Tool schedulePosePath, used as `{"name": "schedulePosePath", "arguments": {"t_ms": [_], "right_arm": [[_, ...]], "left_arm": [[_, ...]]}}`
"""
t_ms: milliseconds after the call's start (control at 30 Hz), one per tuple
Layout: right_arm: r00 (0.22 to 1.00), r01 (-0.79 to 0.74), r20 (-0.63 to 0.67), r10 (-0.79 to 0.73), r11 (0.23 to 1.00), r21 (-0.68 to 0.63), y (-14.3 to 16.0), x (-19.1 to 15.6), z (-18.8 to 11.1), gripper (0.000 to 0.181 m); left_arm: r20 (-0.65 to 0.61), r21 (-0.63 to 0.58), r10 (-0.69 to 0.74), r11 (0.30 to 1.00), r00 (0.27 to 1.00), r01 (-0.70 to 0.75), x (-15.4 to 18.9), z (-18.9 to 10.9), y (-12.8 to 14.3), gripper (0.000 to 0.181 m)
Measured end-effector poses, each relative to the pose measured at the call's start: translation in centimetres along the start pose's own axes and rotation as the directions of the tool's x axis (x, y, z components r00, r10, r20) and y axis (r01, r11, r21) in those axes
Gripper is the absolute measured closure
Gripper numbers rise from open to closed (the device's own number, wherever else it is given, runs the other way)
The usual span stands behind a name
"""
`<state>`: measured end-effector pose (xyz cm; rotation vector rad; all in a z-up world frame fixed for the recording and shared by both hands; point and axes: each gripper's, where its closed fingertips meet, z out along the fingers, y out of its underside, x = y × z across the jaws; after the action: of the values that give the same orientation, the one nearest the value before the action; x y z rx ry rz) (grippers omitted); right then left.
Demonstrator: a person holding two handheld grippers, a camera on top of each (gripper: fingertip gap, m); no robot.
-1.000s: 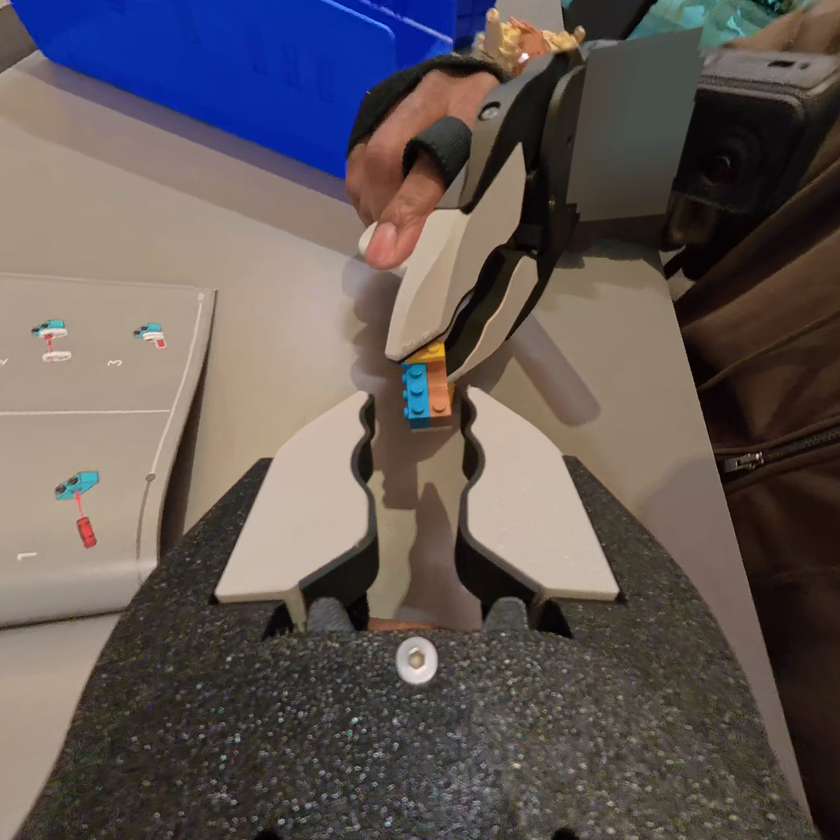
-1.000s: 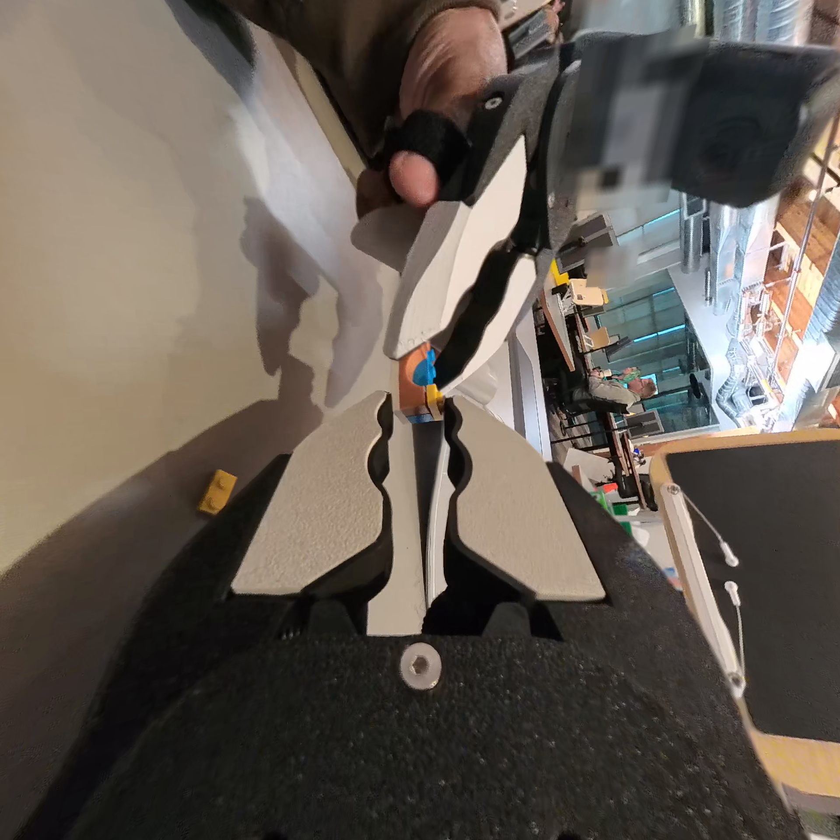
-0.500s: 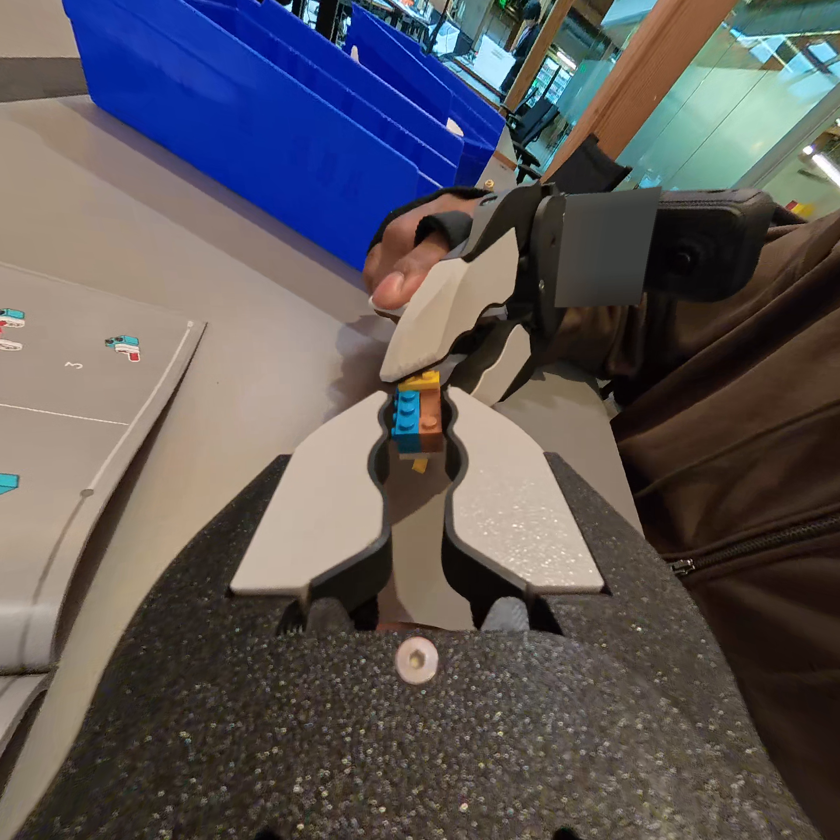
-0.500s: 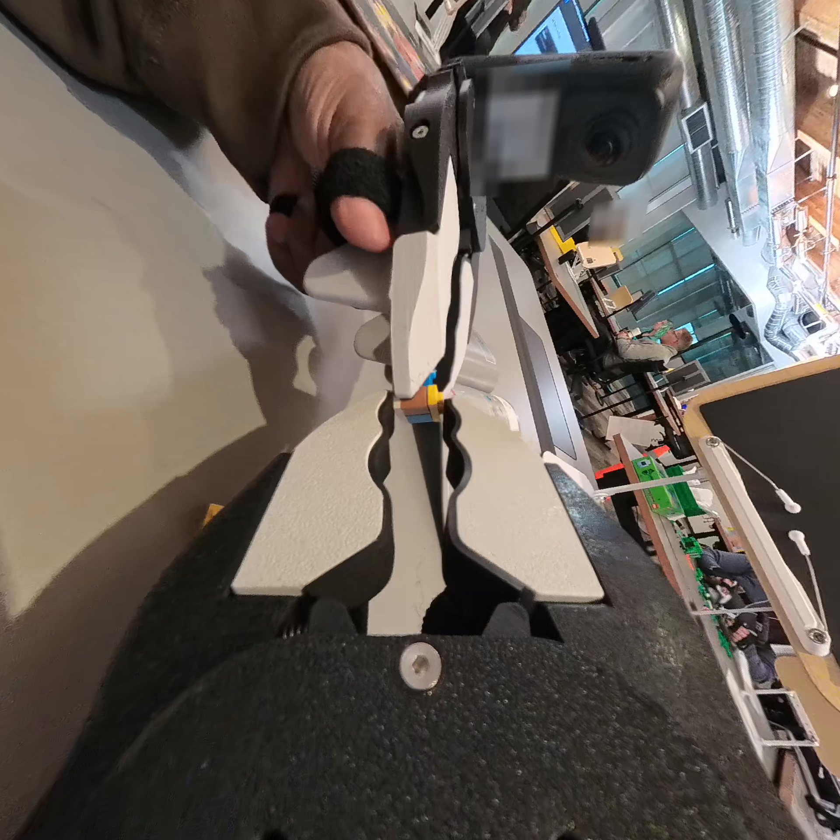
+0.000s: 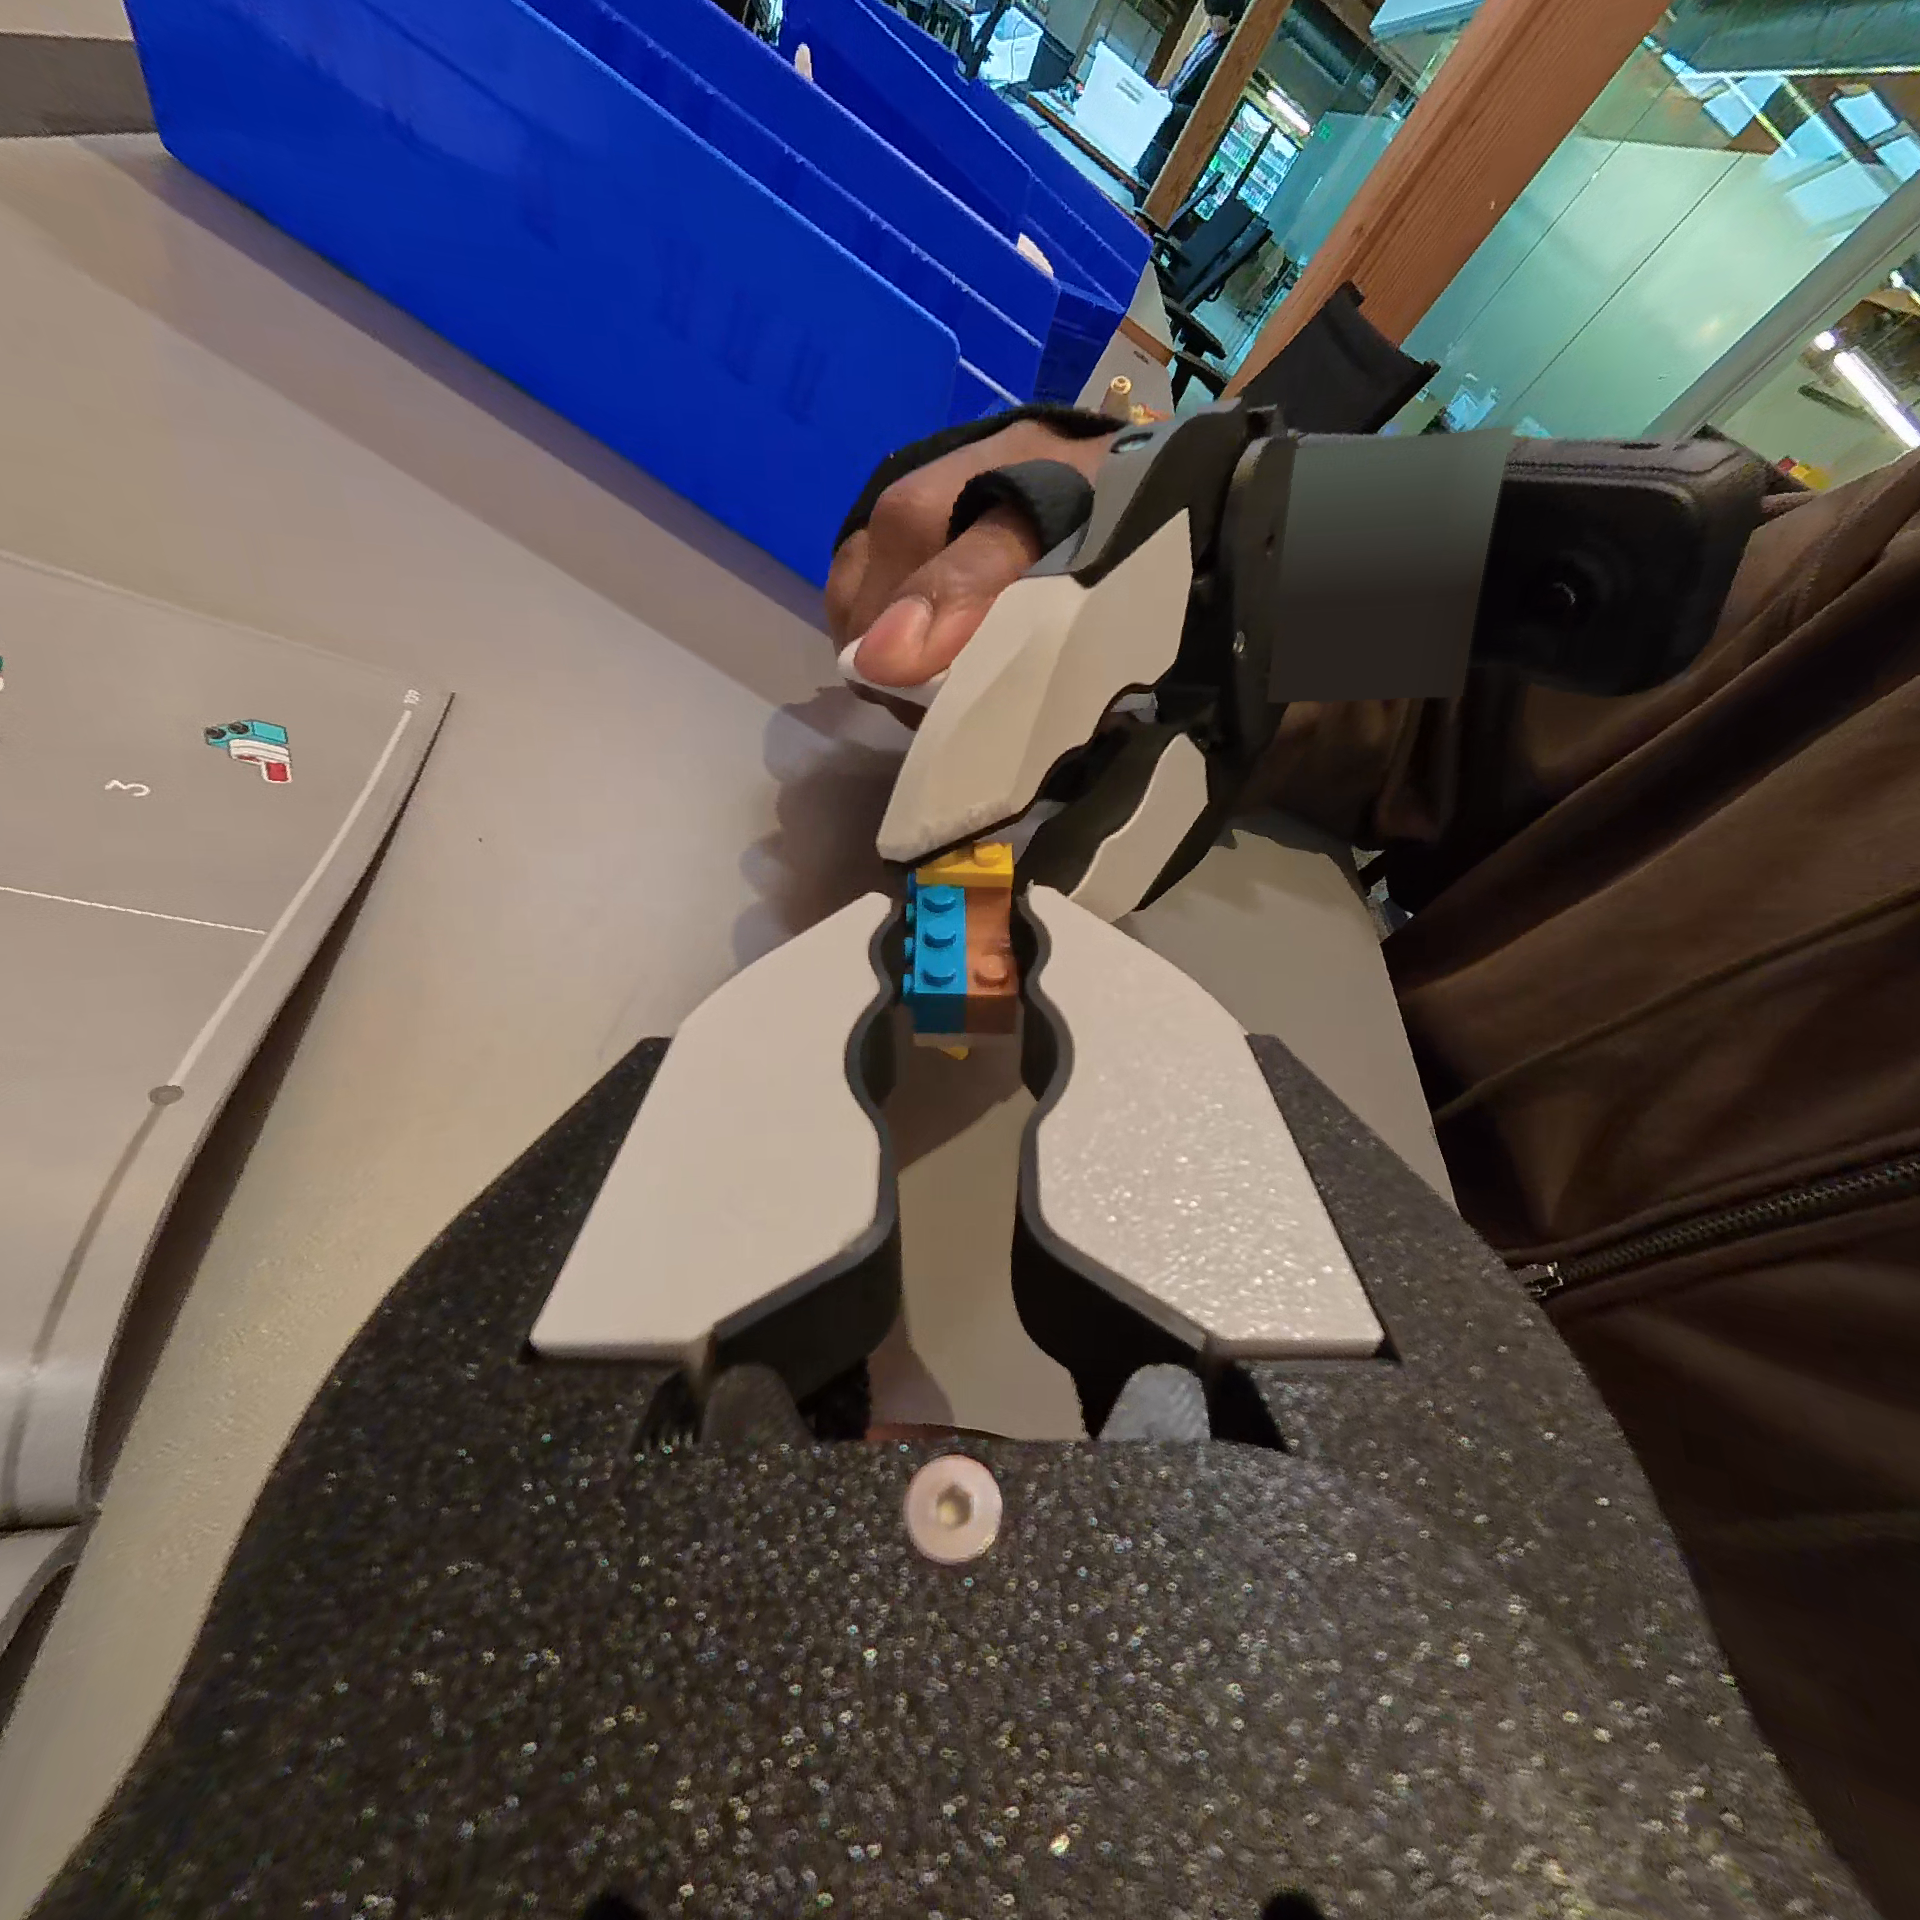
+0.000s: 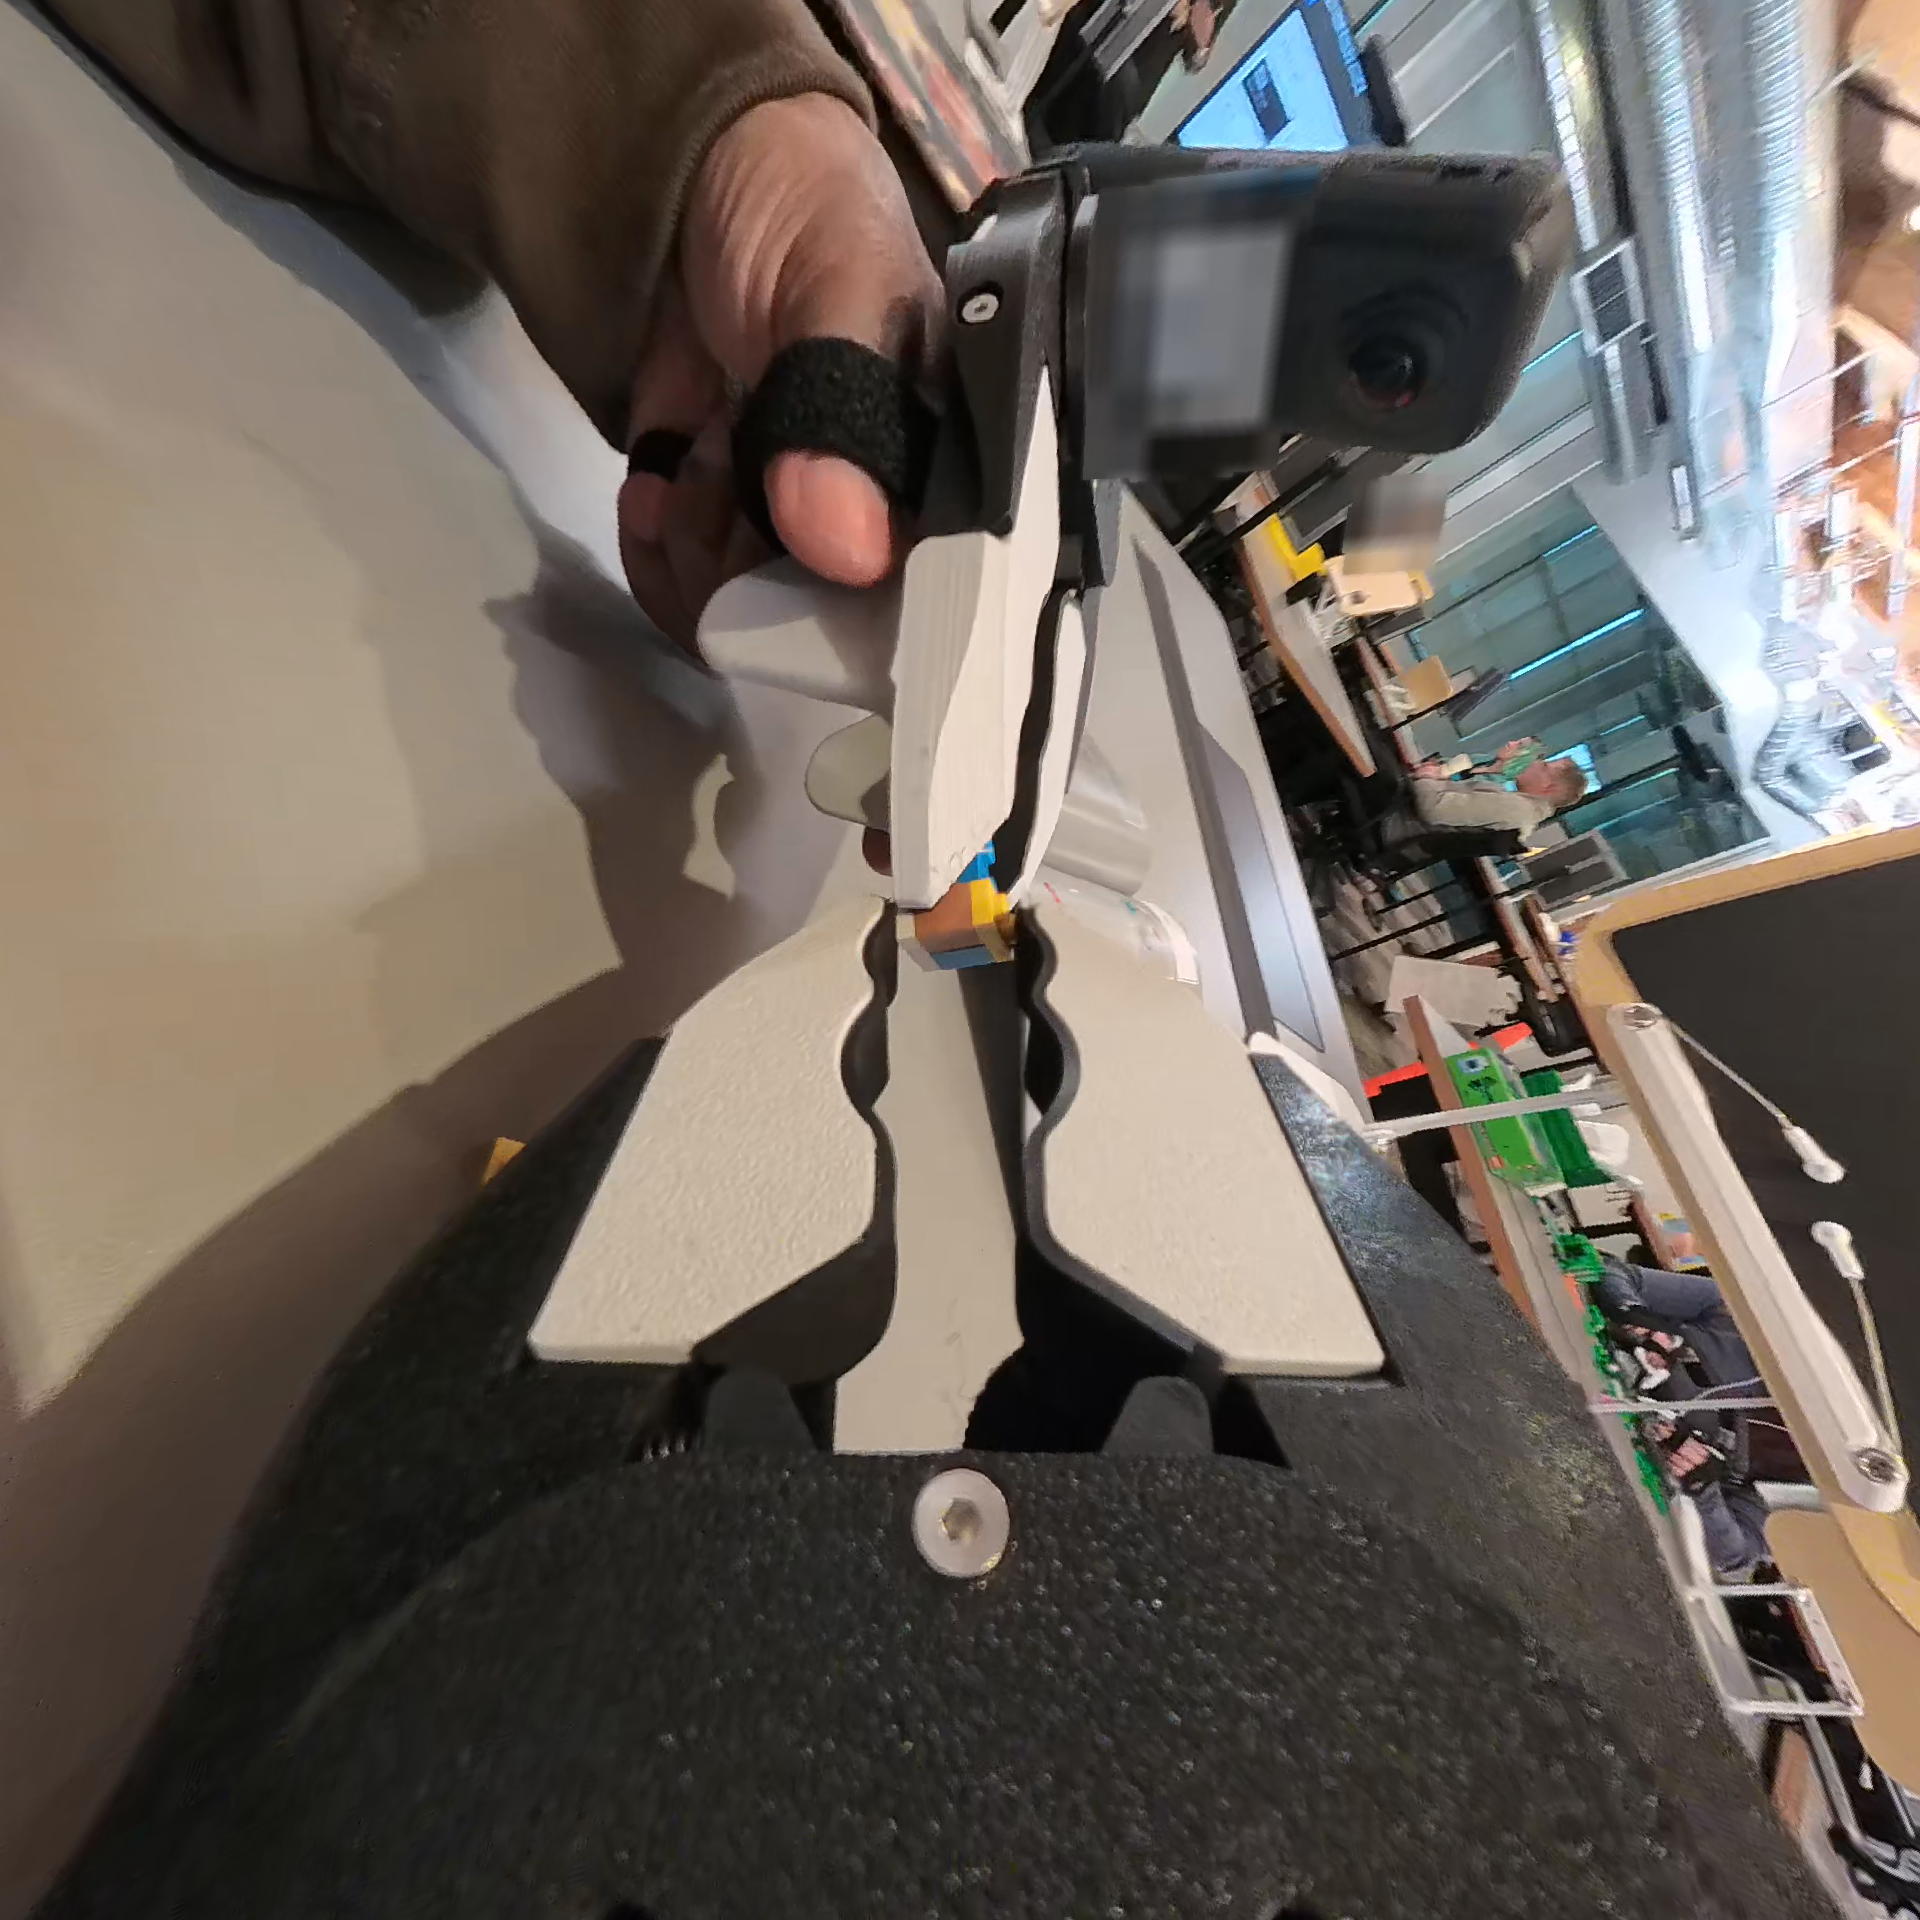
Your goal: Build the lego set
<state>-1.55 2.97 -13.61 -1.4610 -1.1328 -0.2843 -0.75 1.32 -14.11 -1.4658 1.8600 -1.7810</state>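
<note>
A small lego assembly (image 5: 940,956) of blue, brown and yellow bricks hangs above the grey table (image 5: 520,582), gripped from both ends. My left gripper (image 5: 956,914) is shut on its blue and brown part. My right gripper (image 5: 997,842) comes in from the upper right and pinches the yellow end. In the right wrist view my right gripper (image 6: 956,914) is shut on the assembly (image 6: 951,930), and my left gripper (image 6: 982,873) reaches down onto it from above. A hand (image 5: 925,582) holds the right gripper.
Blue bins (image 5: 582,239) stand along the far side of the table. A grey instruction sheet (image 5: 156,883) with small pictures lies at the left. The person's brown jacket (image 5: 1662,1039) fills the right. A loose yellow brick (image 6: 504,1153) lies on the table. My two grippers' fingertips are within a few centimetres of each other.
My left gripper, open a second ago below the assembly, has moved up and shut on it. The right gripper has kept its hold. Both grippers tilted upward.
</note>
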Motion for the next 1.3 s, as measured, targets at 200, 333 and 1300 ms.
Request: {"name": "schedulePosePath", "arguments": {"t_ms": [200,333,1300], "right_arm": [[0.998,0.064,-0.027,-0.064,0.998,-0.004,0.2,-0.2,0.0,0.161],[0.997,0.08,-0.011,-0.081,0.997,-0.018,0.5,-0.4,-0.2,0.162],[0.95,-0.186,0.218,0.224,0.966,-0.18,4.2,-3.3,-2.4,0.145]], "left_arm": [[-0.011,-0.014,-0.023,1.0,1.0,0.023,0.0,0.2,0.4,0.162],[0.01,-0.011,-0.025,1.0,1.0,0.025,-0.4,0.1,0.4,0.153],[0.252,-0.47,0.413,0.843,0.875,-0.263,-4.0,0.9,6.1,0.162]]}}
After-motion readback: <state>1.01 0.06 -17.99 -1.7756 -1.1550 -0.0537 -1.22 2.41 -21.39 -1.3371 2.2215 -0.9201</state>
